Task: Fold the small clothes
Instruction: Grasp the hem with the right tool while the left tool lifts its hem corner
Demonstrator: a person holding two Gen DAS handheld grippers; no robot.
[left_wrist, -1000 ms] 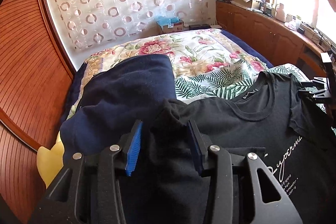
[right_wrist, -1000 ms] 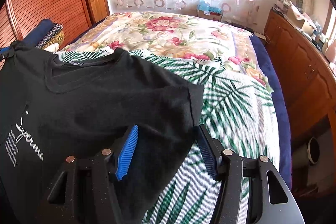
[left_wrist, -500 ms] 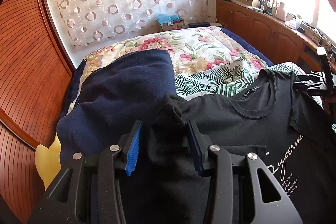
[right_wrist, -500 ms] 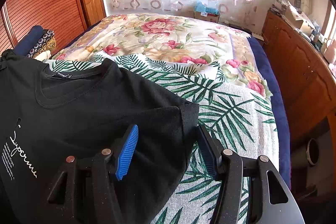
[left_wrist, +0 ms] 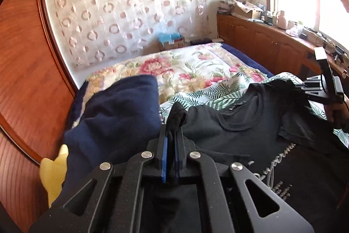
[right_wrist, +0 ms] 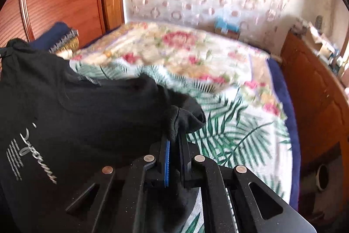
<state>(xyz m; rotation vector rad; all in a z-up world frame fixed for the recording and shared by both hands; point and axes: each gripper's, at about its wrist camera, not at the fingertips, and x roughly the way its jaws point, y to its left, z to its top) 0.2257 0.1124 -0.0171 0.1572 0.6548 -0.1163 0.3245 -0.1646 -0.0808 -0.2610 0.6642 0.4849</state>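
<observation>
A black T-shirt with white script lies spread on the bed. In the left wrist view my left gripper has its jaws closing onto a bunched fold at the shirt's left shoulder, and the blue pads press the cloth. The right wrist view shows the same shirt. My right gripper is closing on its right sleeve, with the fabric pinched between the pads. The right gripper also appears at the far right of the left wrist view, held by a hand.
A navy garment lies left of the shirt, with a yellow item beside it. Underneath are a palm-leaf cloth and a floral bedspread. A wooden wardrobe stands left, cluttered cabinets right. Folded cloths sit by the wardrobe.
Both grippers went from open around the fabric to shut on it. The left one rose with the shoulder fold bunched up; the right sleeve is now gathered and lifted slightly.
</observation>
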